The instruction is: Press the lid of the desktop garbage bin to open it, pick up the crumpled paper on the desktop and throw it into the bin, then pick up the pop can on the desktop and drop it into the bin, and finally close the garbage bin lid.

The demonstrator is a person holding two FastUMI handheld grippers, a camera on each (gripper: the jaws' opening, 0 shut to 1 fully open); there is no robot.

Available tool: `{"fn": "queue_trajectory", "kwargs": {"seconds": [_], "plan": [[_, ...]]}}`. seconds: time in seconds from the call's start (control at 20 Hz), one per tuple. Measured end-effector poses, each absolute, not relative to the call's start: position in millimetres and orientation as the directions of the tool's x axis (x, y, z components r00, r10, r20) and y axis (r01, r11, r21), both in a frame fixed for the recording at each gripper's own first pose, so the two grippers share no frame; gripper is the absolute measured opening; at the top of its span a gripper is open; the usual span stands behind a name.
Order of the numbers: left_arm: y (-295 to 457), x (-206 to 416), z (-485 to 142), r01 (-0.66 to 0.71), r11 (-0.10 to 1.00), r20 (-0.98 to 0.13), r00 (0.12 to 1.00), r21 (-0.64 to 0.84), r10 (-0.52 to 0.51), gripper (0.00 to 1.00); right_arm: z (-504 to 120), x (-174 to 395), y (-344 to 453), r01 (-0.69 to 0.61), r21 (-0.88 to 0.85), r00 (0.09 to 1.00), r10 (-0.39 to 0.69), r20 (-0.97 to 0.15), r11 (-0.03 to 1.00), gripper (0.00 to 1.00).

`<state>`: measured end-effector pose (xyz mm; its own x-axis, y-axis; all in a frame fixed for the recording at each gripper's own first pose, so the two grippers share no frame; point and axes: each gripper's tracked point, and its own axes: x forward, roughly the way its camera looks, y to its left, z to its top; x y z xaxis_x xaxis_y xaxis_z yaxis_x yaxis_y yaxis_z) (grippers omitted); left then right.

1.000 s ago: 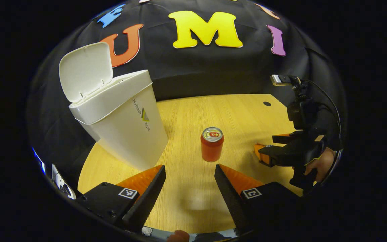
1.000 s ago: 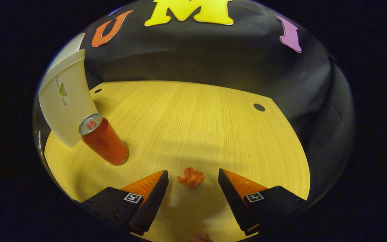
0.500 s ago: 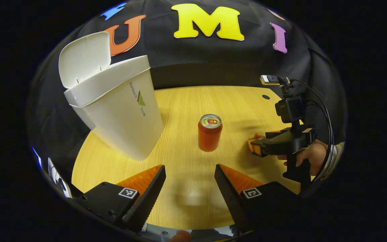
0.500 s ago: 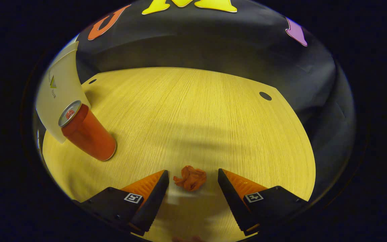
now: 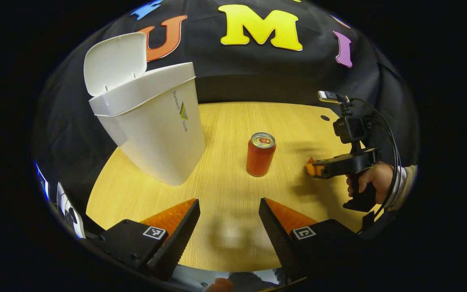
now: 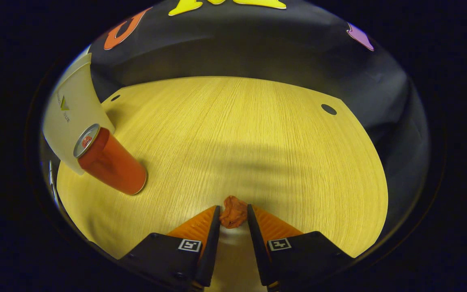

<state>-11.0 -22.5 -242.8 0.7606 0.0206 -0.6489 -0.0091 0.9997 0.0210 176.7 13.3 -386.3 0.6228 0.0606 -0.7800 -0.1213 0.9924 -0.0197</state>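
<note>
The white desktop bin stands at the table's left with its lid flipped up. A red pop can stands upright to the right of it, also at the left in the right gripper view. In the right gripper view my right gripper is shut on the crumpled orange paper, low over the table. The left gripper view shows that same gripper right of the can, held by a hand. My left gripper hangs open over the near table, with nothing between its fingers.
The wooden table has a round hole near its far right corner and another near the bin. The bin stands just behind the can in the right gripper view. Black cloth walls close the back.
My right gripper has closed its fingers onto the crumpled paper, which lay between open fingers before. The left gripper's view has shifted slightly; bin and can stay put.
</note>
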Motion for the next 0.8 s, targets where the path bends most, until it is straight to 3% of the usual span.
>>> {"fn": "queue_trajectory", "kwargs": {"seconds": [0.15,0.2,0.45,0.8], "plan": [[-14.0,-21.8,-235.7,-0.02,0.999,-0.641,0.767,0.038,0.04,0.97,-385.4,173.9,8.6,-0.116,-0.025,0.615,0.052,-0.787,0.993,0.41],[-11.8,-24.8,-233.1,-0.02,0.999,-0.636,0.77,0.046,0.045,0.97,-385.5,171.9,6.8,-0.114,-0.024,0.61,0.051,-0.791,0.993,0.31],[-12.9,-37.4,-216.5,0.003,0.999,-0.599,0.801,0.051,0.028,0.97,-371.6,157.1,-3.1,-0.097,-0.014,0.609,0.048,-0.791,0.995,0.31],[-21.8,-28.9,-187.5,0.072,0.997,-0.516,0.854,0.001,-0.062,0.97,-267.4,148.3,2.4,-0.109,-0.043,0.727,0.05,-0.685,0.993,0.31]]}}
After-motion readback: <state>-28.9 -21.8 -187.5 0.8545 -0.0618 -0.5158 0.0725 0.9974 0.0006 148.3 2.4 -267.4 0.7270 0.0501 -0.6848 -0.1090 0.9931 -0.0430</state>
